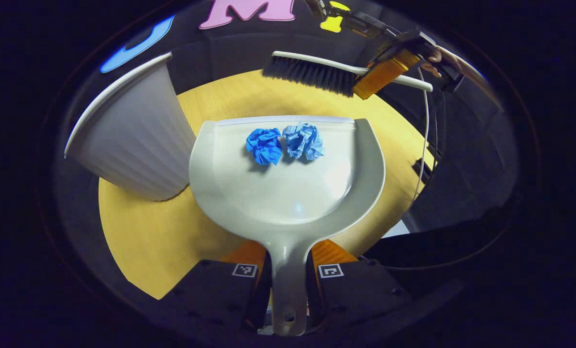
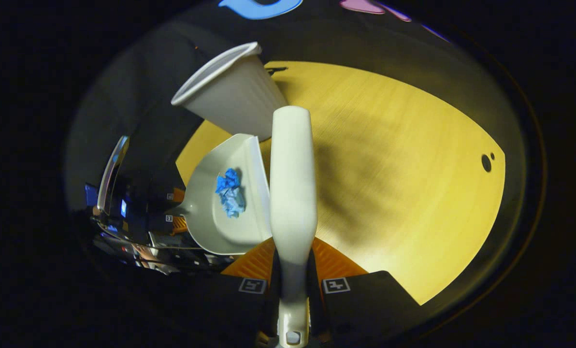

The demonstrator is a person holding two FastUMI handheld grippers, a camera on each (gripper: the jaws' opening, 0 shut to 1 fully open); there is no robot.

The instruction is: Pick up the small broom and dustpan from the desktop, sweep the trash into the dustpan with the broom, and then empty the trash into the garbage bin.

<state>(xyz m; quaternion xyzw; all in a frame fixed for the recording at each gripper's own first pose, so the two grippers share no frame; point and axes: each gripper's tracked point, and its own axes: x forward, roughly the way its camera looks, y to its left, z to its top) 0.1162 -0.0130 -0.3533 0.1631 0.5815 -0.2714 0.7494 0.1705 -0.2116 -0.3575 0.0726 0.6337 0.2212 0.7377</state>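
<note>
The left gripper (image 1: 288, 270) was clamped on the handle of the dustpan (image 1: 288, 193), one finger pressing each side of the pale stem, so that the pan reached forward over the round wooden desktop (image 1: 143, 241). Two crumpled paper balls lay in the pan near its front lip, touching one another: a darker blue paper ball (image 1: 264, 146) on the left and a lighter blue paper ball (image 1: 303, 141) on the right. Just beside the pan's left edge stood the white ribbed garbage bin (image 1: 133, 140), its rim appearing tilted away from the pan in the fisheye picture. Beyond the pan's lip, above the far edge of the desktop, the small broom (image 1: 312, 73) was held with its dark bristles pointing down, apart from the pan, and the right gripper (image 1: 380, 75) gripped its handle, with a hand (image 1: 433, 63) visible behind it. In the right gripper view, that gripper's own fingers (image 2: 336, 261) closed on the broom's pale handle, whose back rose straight up the middle of the picture. To its left there, the dustpan sat over the desktop with both paper balls inside, the bin just beyond it, and the left gripper at the pan's handle.
</note>
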